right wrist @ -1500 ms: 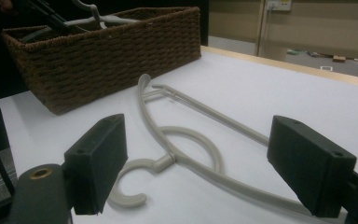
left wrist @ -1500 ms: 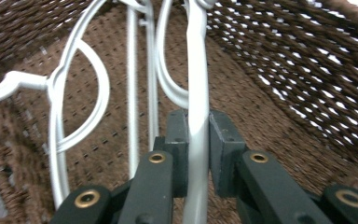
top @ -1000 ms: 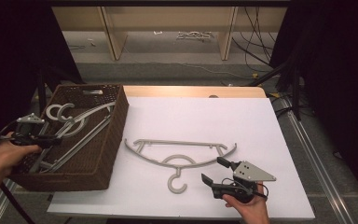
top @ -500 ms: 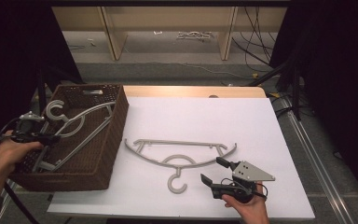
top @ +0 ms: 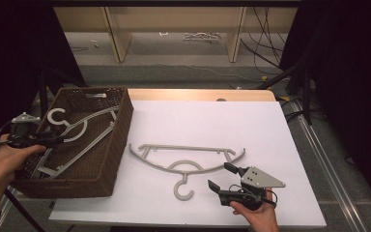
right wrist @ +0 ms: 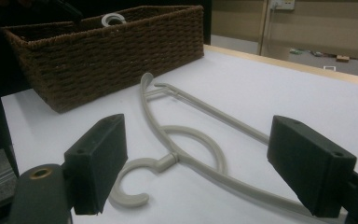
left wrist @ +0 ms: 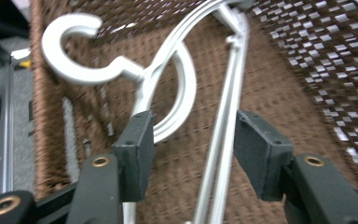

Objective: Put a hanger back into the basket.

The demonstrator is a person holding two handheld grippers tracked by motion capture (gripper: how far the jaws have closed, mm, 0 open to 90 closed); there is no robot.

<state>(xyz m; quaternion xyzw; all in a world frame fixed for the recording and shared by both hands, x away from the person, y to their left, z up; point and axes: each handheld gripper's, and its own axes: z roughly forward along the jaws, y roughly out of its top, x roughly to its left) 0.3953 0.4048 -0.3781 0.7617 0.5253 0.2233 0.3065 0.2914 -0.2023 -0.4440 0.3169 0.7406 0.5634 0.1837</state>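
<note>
Your left gripper [top: 53, 140] sits over the basket's [top: 121, 126] left side, above the hanger [left wrist: 168, 84] lying inside it. Its jaws have just been opening — they now stand apart, astride the hanger's arms without pressing on them; one pad [left wrist: 137, 149] lies just beside the curved neck below the hook. The hanger rests tilted in the basket, hook toward the far left corner.

Your right gripper [top: 224, 176] rests low at the worktop's [top: 270, 130] near edge, jaws wide open with nothing gripped. Just ahead of it lies a second hanger [top: 186, 157] — flat on the worktop, hook pointing toward you, near the basket but not touching it.
</note>
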